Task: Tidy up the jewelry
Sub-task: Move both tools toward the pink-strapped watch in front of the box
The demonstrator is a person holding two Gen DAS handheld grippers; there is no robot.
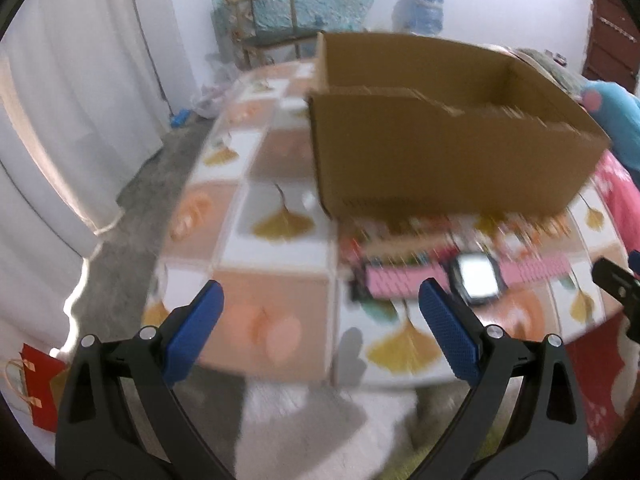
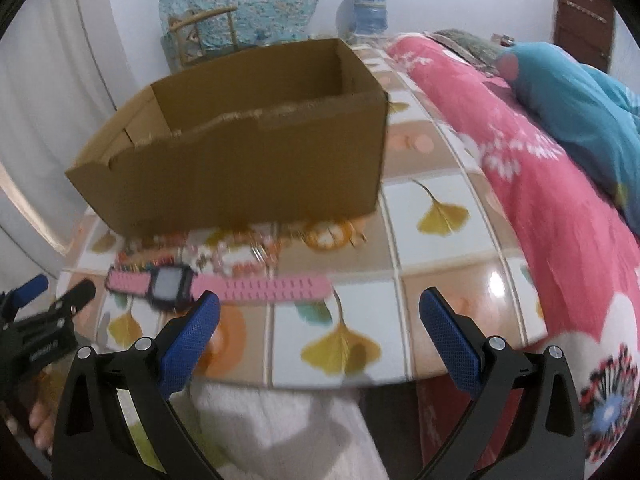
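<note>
Both tongs (image 1: 320, 312) (image 2: 320, 316) gape — pink watch (image 2: 216, 284) lies flat just beyond them.

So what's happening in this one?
A person holds a gripper in each hand over a tiled table. Both the left gripper and the right gripper are open and hold nothing. A pink watch and a blurred heap of jewelry lie in front of an open cardboard box. Sorting seems not yet begun.
</note>
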